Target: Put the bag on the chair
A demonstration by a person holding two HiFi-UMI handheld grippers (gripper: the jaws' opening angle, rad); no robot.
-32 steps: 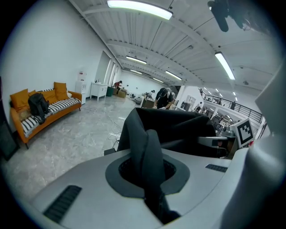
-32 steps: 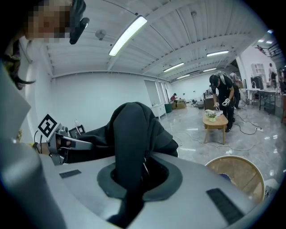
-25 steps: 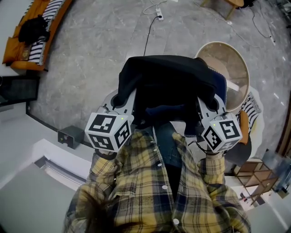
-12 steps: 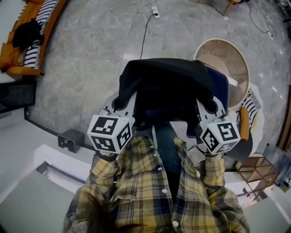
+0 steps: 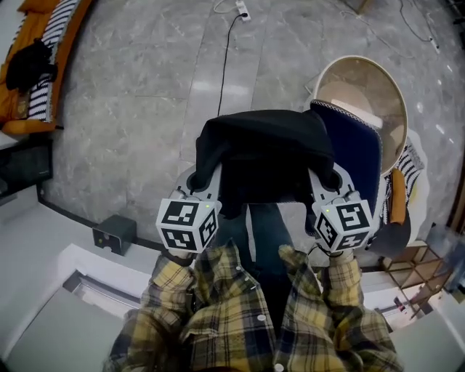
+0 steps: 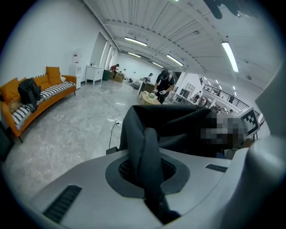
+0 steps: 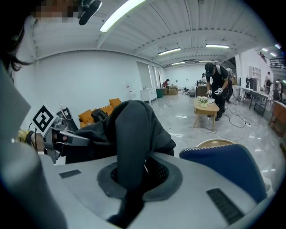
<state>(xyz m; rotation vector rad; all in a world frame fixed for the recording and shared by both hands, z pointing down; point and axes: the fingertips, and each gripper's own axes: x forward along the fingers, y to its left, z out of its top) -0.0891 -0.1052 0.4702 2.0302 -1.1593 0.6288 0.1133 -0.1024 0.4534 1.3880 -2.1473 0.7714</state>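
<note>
Bag [image 5: 265, 152] lower, nearer chair [image 5: 356, 149] than before, pinched in fingers [image 6: 89, 179] of left gripper [image 5: 197, 174] and right gripper [image 5: 330, 176].

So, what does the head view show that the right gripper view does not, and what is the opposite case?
Only the head view: the grey box on the floor and the white power strip with its cable.

Only the right gripper view: a small wooden table with a person standing at it, and the ceiling lights.

Both: the black bag clamped by the right gripper and the left gripper, the round chair with its blue cushion, and the orange sofa.
</note>
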